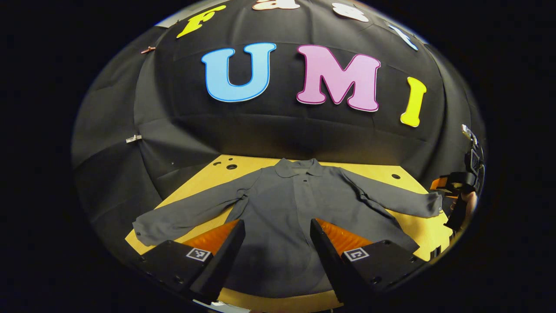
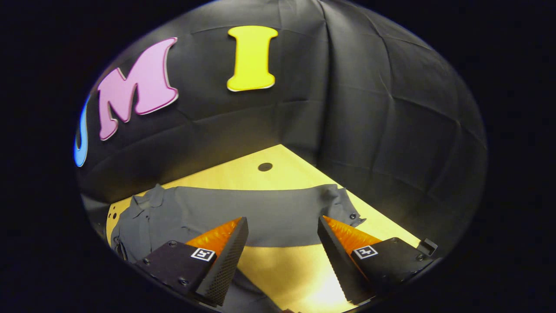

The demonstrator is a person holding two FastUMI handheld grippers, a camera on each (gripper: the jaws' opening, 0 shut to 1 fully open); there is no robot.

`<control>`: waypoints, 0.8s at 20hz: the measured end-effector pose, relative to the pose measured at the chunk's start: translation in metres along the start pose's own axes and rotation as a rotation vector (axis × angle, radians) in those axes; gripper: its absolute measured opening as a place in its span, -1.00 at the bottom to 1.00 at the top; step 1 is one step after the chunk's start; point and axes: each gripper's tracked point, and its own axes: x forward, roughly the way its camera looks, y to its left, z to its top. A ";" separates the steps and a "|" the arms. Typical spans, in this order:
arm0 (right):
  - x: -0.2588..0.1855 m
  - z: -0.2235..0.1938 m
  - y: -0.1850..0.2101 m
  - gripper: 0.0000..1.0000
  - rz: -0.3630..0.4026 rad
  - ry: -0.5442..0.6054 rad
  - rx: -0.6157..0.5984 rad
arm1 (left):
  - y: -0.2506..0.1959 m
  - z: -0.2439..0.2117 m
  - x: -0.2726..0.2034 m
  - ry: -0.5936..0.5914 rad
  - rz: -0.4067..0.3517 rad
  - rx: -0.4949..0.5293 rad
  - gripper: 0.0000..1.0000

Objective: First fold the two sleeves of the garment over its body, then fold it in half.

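Observation:
A grey long-sleeved shirt [image 1: 299, 204] lies flat on the yellow table [image 1: 252, 167], collar toward the back wall and both sleeves spread out sideways. My left gripper [image 1: 277, 224] hovers open above the lower middle of the shirt's body, with nothing between its fingers. In the right gripper view the shirt's right sleeve [image 2: 269, 213] stretches across the table, its cuff [image 2: 345, 208] to the right. My right gripper [image 2: 282, 221] is open just in front of that sleeve, empty. The right gripper [image 1: 456, 184] and the hand holding it also appear at the far right of the left gripper view, beside the cuff.
The table [image 2: 286, 269] has small round holes near its back edge [image 2: 265, 166] and back left corner [image 1: 231, 166]. Black cloth walls close in behind and on both sides. Bare yellow surface lies in front of the right sleeve.

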 end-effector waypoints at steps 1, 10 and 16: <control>0.009 -0.001 -0.010 0.98 -0.026 0.009 -0.007 | 0.003 -0.001 0.002 0.012 0.010 -0.003 0.91; 0.070 -0.015 -0.070 0.99 -0.174 0.094 -0.026 | 0.015 -0.009 0.011 0.067 0.046 -0.001 0.92; 0.103 -0.029 -0.101 0.99 -0.234 0.158 0.057 | 0.018 -0.016 0.019 0.096 0.066 -0.023 0.92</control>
